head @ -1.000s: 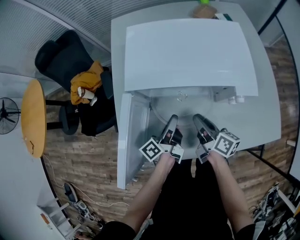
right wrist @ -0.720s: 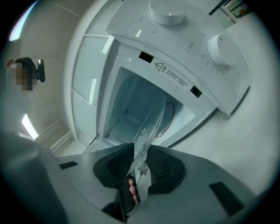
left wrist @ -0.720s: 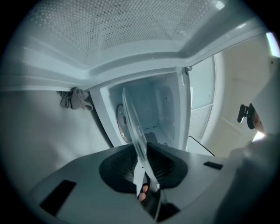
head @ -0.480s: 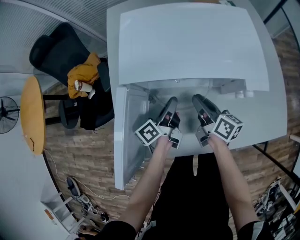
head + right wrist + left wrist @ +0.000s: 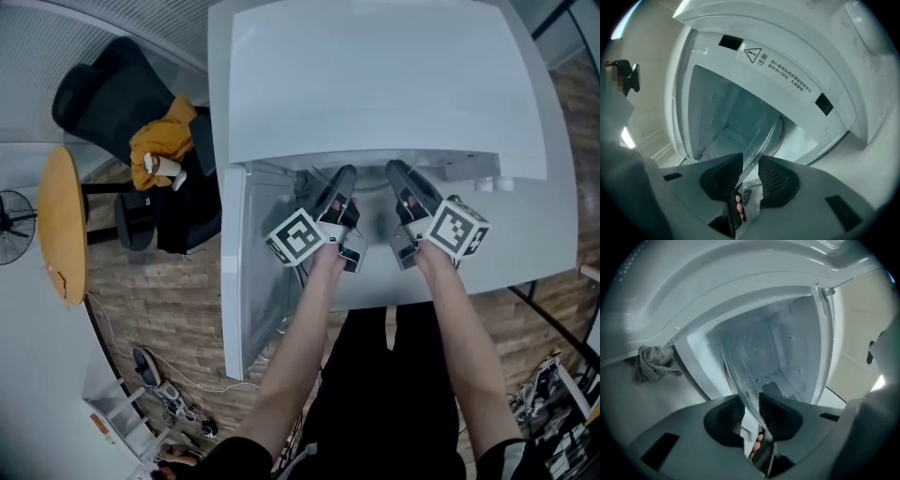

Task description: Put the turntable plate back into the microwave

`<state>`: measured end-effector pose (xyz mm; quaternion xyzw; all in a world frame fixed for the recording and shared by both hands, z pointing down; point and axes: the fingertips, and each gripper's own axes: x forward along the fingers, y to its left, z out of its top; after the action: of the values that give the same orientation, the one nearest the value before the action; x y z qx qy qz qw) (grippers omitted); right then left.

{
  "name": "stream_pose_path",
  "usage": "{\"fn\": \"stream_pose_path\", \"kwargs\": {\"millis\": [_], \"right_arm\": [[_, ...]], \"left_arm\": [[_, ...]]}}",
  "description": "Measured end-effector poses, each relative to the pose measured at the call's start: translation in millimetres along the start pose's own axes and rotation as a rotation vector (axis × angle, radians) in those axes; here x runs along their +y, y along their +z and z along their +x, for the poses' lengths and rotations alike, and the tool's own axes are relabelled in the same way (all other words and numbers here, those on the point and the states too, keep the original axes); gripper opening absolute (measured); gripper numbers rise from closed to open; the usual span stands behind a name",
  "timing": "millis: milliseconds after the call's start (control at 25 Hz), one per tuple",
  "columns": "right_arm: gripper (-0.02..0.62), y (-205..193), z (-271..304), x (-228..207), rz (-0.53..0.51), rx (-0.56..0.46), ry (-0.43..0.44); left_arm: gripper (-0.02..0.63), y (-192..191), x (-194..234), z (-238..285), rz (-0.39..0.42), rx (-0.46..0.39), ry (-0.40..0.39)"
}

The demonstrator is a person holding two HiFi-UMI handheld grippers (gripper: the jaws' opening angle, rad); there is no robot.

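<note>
A white microwave [image 5: 375, 84] is sitting on a white table [image 5: 555, 220], its door [image 5: 246, 272] hanging open to the left. The person's two bare forearms are stretching forward side by side. They are pointing the left gripper [image 5: 339, 187] and the right gripper [image 5: 405, 185] nearly level into the oven's mouth, converging slightly. The glass plate [image 5: 740, 366] is reaching into the cavity, with its near rim running between both pairs of jaws. Both pairs have just been opening and are standing loose around the rim, a gap showing beside the glass.
</note>
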<state>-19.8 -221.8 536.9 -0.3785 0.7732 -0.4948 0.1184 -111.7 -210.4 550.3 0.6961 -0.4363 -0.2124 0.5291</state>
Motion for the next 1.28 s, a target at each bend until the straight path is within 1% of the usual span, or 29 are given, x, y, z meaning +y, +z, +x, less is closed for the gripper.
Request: {"fn": "stream_pose_path", "kwargs": {"millis": [160, 400, 640, 760, 840, 1080, 1200, 1280], "right_arm": [[0.114, 7, 7, 0, 0.014, -0.024, 0.007], [0.114, 16, 15, -6, 0.037, -0.07, -0.023], [0.115, 24, 25, -9, 0.057, -0.119, -0.036], [0.115, 26, 30, -9, 0.06, -0.137, -0.046], [0.117, 27, 33, -9, 0.065, -0.146, -0.046], [0.118, 32, 35, -9, 0.056, -0.163, -0.054], [0.115, 34, 37, -9, 0.066, -0.17, -0.057], [0.104, 37, 36, -8, 0.1, -0.188, -0.055]], "left_arm": [[0.089, 6, 0, 8, 0.009, -0.007, 0.003], [0.089, 15, 0, 21, 0.018, -0.016, 0.008], [0.094, 27, 2, 34, 0.022, -0.049, 0.016], [0.099, 34, 3, 38, 0.042, -0.057, 0.036], [0.1, 37, 2, 41, 0.048, -0.063, 0.035], [0.106, 39, 2, 47, 0.061, -0.049, 0.041], [0.138, 39, -1, 49, 0.053, -0.039, 0.035], [0.162, 38, -3, 50, 0.048, -0.029, 0.028]]}}
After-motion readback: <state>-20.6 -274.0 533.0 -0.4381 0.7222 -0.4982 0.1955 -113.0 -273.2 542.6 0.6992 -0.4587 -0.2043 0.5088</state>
